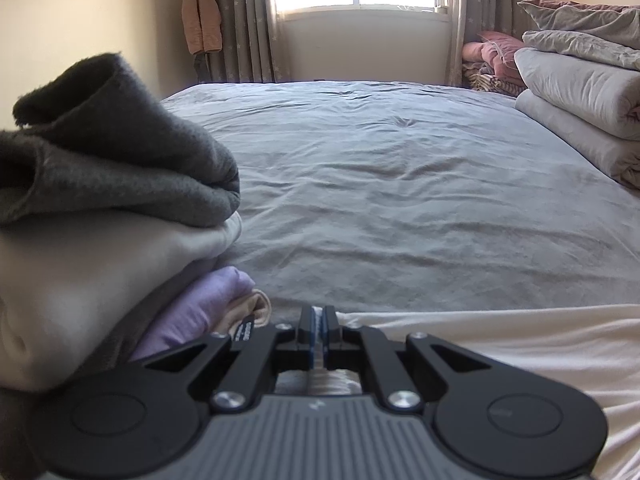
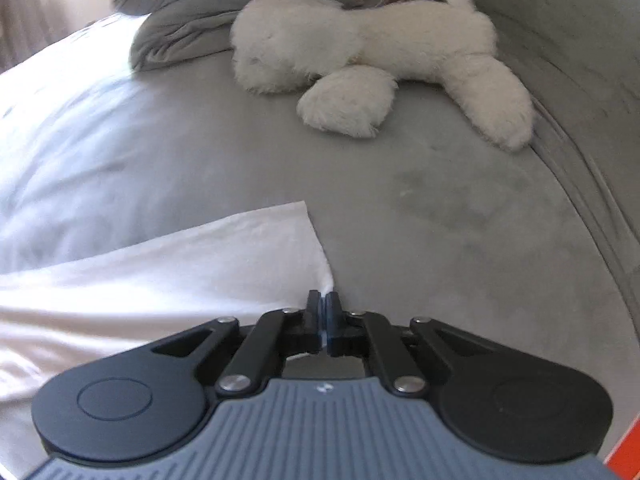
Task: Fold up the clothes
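Both grippers, left (image 1: 319,316) and right (image 2: 323,300), pinch white garment (image 2: 160,264).

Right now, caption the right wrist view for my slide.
Right gripper pinching the white garment's edge on the grey bed, plush toy beyond.

Left gripper (image 1: 319,314): low over bed, pointing forward, jaws pressed together on thin fold of white garment (image 1: 500,344), cloth visible between blue pads. Right gripper (image 2: 323,303): also low, level, jaws closed tight, pinching edge of same white garment at its corner.
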Tool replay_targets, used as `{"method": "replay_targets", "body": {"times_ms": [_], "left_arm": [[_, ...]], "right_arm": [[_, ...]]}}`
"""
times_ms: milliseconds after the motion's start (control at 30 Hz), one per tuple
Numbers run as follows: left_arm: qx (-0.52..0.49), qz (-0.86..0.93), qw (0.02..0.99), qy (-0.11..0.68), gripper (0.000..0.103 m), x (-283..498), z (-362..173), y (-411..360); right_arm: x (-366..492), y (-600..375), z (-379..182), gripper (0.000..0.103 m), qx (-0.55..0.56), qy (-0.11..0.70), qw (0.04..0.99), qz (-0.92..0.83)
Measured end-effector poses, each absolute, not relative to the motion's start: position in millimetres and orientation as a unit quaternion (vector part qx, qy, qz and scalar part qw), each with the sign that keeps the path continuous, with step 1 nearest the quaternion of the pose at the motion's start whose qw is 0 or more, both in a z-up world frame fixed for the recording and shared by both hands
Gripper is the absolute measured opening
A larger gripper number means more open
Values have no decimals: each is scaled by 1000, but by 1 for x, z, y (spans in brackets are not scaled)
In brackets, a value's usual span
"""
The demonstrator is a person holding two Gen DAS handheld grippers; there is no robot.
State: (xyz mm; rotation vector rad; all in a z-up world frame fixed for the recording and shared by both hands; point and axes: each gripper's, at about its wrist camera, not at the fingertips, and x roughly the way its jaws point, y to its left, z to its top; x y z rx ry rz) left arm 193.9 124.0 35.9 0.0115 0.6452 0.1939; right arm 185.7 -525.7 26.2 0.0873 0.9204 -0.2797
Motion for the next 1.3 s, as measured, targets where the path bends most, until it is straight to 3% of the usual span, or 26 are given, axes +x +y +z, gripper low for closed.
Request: {"method": "replay_targets", "body": {"times_ms": [67, 100, 133, 167, 300, 367, 433, 700, 900, 1000, 1067, 1133, 1167, 1300], "left_arm": [[8, 94, 944, 317, 3, 194, 35, 124], [9, 95, 944, 317, 3, 194, 35, 124], [10, 95, 943, 318, 3, 194, 34, 123], [12, 95, 943, 318, 4, 194, 34, 123], [16, 95, 944, 317, 4, 195, 33, 122], [16, 95, 943, 317, 4, 195, 32, 123], [13, 95, 944, 316, 4, 196, 33, 124], [5, 91, 946, 311, 3, 196, 32, 124], [10, 87, 945, 315, 7, 199, 27, 125], [11, 83, 945, 316, 12, 198, 31, 125], [10, 80, 946, 314, 22, 196, 35, 126], [4, 73, 949, 306, 26, 191, 45, 126], [0, 68, 951, 302, 32, 188, 50, 127], [-12, 48, 953, 300, 34, 164, 70, 129]], "right_arm": [[180, -531, 35, 16, 45, 397, 904, -150], [179, -535, 39, 24, 61, 380, 911, -150], [178, -539, 43, 39, 78, 363, 916, -149], [181, -542, 44, 43, 86, 358, 919, -145], [204, -533, 31, 44, 60, 370, 920, -116], [216, -529, 19, 40, 58, 392, 913, -96], [221, -519, 13, 2, 37, 389, 915, -97], [231, -512, 58, 3, 9, 299, 936, -183], [266, -494, 29, 3, -60, 324, 911, -246], [285, -493, 9, 3, -91, 333, 895, -282], [289, -489, 2, 3, -105, 338, 890, -288], [281, -482, 6, 4, -107, 321, 898, -281], [273, -479, 14, 6, -99, 301, 903, -290], [224, -466, 54, 50, -42, 259, 920, -291]]}}
